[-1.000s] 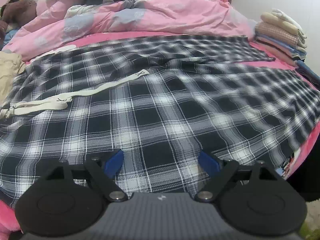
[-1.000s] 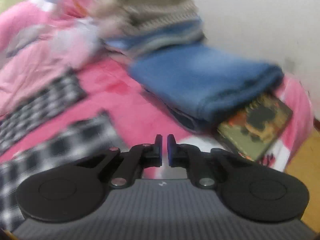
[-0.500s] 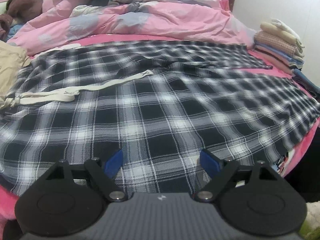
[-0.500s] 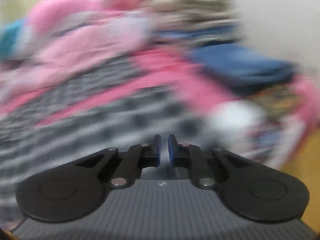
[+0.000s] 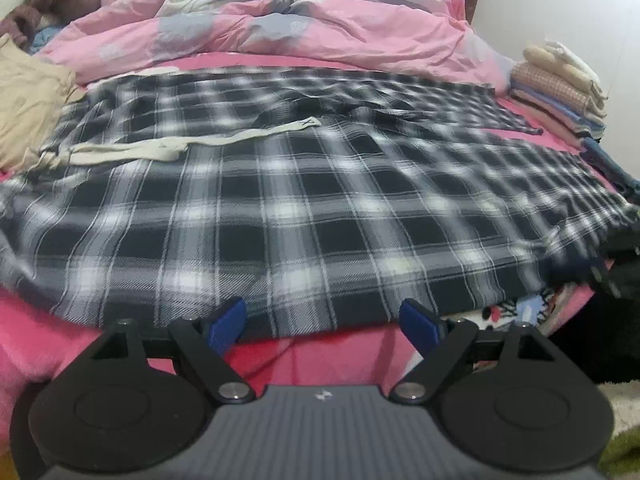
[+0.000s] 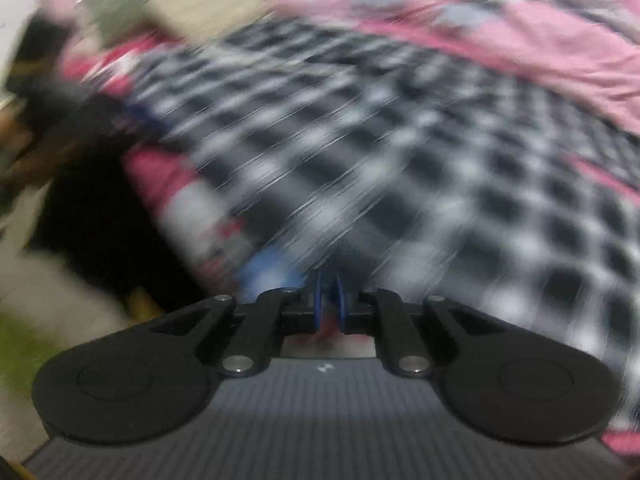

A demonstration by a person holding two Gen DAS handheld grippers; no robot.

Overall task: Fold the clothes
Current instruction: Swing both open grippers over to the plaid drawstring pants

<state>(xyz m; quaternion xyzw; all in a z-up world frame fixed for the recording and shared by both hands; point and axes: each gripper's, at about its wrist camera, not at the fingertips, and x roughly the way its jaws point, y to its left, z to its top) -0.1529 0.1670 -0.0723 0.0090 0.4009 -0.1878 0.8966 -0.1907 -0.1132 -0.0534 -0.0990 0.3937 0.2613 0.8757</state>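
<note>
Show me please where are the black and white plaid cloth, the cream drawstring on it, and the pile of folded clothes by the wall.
Black and white plaid cloth [image 5: 304,208]: left wrist view, middle of its spread surface.
Cream drawstring [image 5: 168,148]: left wrist view, its wider left part.
Pile of folded clothes [image 5: 560,88]: left wrist view, the checked pink layer.

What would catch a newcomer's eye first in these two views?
A big black-and-white plaid garment spread flat across the pink bed, a cream drawstring trailing over its left part. Beyond it lies a rumpled pink duvet; a stack of folded clothes sits at the far right.
</note>
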